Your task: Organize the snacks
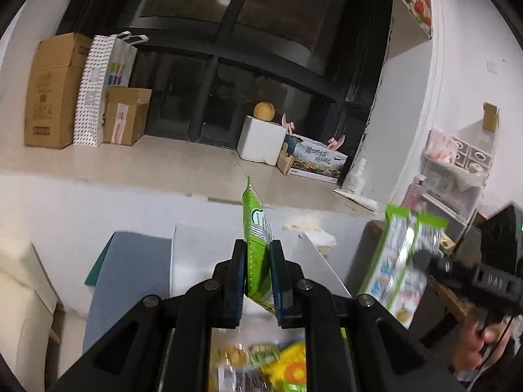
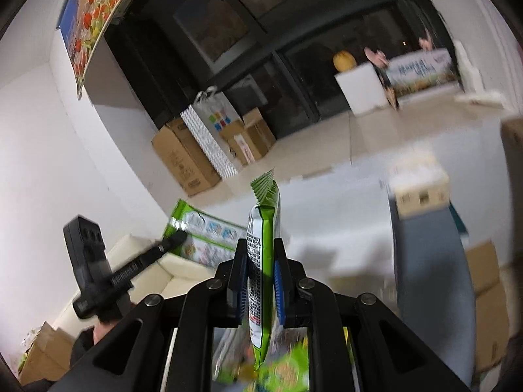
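Note:
My left gripper [image 1: 258, 248] is shut on a green snack packet [image 1: 256, 228], held edge-on and raised in the air. My right gripper [image 2: 260, 248] is shut on another green snack packet [image 2: 264, 235], also edge-on and raised. In the left wrist view the right gripper [image 1: 421, 258] shows at the right, holding its green packet [image 1: 398, 261] flat-on. In the right wrist view the left gripper [image 2: 178, 236] shows at the left with its green packet [image 2: 209, 238]. More snack packets [image 1: 281, 366] lie blurred below both grippers.
A grey panel [image 1: 130, 281] and a white board [image 1: 199, 254] stand below the window ledge [image 1: 163, 163]. Cardboard boxes [image 1: 55, 91] and a paper bag [image 1: 98, 91] stand on the ledge at left, a white box [image 1: 261, 140] with an orange fruit [image 1: 264, 111] at right. A drawer unit [image 1: 457, 170] is far right.

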Action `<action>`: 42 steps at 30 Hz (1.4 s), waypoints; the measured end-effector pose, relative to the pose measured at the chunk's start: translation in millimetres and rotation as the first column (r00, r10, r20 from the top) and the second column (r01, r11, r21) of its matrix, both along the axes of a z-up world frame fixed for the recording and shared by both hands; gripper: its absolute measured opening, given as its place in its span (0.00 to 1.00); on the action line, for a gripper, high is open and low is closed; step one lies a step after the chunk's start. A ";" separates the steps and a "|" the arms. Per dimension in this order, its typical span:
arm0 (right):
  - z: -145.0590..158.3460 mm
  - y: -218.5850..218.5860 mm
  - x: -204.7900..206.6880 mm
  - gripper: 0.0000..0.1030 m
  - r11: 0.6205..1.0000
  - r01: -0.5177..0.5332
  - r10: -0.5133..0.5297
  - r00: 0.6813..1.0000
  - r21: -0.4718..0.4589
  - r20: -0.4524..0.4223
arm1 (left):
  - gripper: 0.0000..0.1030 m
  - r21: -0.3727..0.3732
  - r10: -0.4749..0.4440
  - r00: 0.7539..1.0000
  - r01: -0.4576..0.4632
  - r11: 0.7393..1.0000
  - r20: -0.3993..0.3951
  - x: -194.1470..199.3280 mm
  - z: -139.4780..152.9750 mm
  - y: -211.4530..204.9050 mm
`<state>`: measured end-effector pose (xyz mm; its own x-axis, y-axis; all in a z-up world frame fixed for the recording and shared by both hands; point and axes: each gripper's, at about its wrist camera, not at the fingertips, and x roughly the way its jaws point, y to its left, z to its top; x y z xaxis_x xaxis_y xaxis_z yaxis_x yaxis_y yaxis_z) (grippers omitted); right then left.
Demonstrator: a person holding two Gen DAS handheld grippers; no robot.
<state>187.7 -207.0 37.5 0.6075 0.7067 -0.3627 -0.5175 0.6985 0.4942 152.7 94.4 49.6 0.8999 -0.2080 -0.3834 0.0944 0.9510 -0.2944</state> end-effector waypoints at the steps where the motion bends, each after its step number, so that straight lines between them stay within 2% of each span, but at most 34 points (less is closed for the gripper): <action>1: 2.3 6.0 16.9 0.14 1.000 0.006 -0.007 1.000 -0.025 -0.006 | 0.15 0.016 0.010 1.000 -0.010 1.000 -0.005 12.1 0.0 -1.0; 4: -0.7 24.4 64.3 0.14 0.996 0.013 -0.015 1.000 -0.086 -0.021 | 0.16 0.058 0.039 0.998 -0.036 0.998 -0.049 55.6 -10.6 -1.2; 7: -14.6 40.3 101.0 0.14 0.987 0.015 -0.025 0.998 -0.162 -0.062 | 0.19 0.080 0.055 0.993 -0.047 0.996 -0.102 82.0 -23.6 2.1; 8: -19.9 41.0 107.2 0.17 0.984 0.020 -0.034 0.996 -0.174 -0.080 | 0.19 0.088 0.065 0.991 -0.055 0.995 -0.117 87.3 -29.2 2.5; 9: -28.1 41.9 118.1 0.22 0.980 0.041 -0.066 0.990 -0.197 -0.124 | 0.26 0.097 0.068 0.989 -0.055 0.994 -0.134 91.4 -33.8 2.6; 10: -33.8 38.7 122.9 0.53 0.979 0.060 -0.090 0.985 -0.192 -0.149 | 0.47 0.123 0.088 0.984 -0.069 0.990 -0.156 96.1 -38.5 2.7; 11: -38.4 34.6 124.1 0.88 0.982 0.074 -0.101 0.982 -0.171 -0.160 | 0.61 0.139 0.101 0.982 -0.079 0.987 -0.159 96.7 -42.2 2.2; 12: -41.0 29.8 123.8 0.99 0.986 0.084 -0.107 0.981 -0.145 -0.159 | 0.91 0.149 0.102 0.983 -0.079 0.986 -0.155 95.0 -44.5 1.8; 13: -41.7 26.2 122.8 1.00 0.987 0.092 -0.113 0.982 -0.133 -0.154 | 1.00 0.152 0.092 0.985 -0.069 0.986 -0.144 92.2 -46.6 2.2; 18: -36.1 14.1 109.9 1.00 0.979 0.135 -0.153 0.981 -0.155 -0.116 | 1.00 0.143 0.065 0.986 -0.043 0.989 -0.152 79.3 -47.0 4.1; 20: -32.1 9.2 97.9 1.00 0.986 0.114 -0.127 0.986 -0.125 -0.107 | 1.00 0.144 0.058 0.987 -0.036 0.989 -0.153 71.5 -43.8 4.4; 24: -25.5 11.1 76.6 1.00 0.982 0.107 -0.119 0.990 -0.154 -0.072 | 1.00 0.140 0.071 0.983 -0.047 0.989 -0.172 57.0 -37.3 6.2; 28: -29.9 12.6 38.5 1.00 0.982 0.084 -0.091 0.995 -0.167 -0.039 | 1.00 0.172 0.090 0.981 -0.060 0.983 -0.173 30.4 -35.7 2.8; 32: -53.0 16.1 -2.1 1.00 0.983 0.036 -0.054 0.994 -0.180 -0.096 | 1.00 0.182 0.074 0.975 -0.036 0.983 -0.208 -12.1 -51.6 -4.4; 35: -77.2 14.1 -34.8 1.00 0.979 0.056 -0.084 0.987 -0.198 -0.135 | 1.00 0.157 0.071 0.968 -0.033 0.987 -0.240 -48.5 -72.6 -8.4; 38: -116.0 9.3 -68.3 1.00 0.978 0.070 -0.116 0.965 -0.197 -0.237 | 1.00 0.132 0.064 0.958 -0.028 0.991 -0.279 -86.3 -99.3 -14.2; 42: -152.3 10.9 -84.0 1.00 0.980 0.057 -0.125 0.923 -0.191 -0.363 | 1.00 0.122 0.062 0.946 -0.024 0.992 -0.320 -115.4 -123.8 -20.4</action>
<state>103.7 -196.1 -114.8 0.4640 0.5605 -0.6859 -0.2503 0.8258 0.5054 37.3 74.0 -74.2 0.7313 -0.1096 -0.6732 -0.0290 0.9811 -0.1912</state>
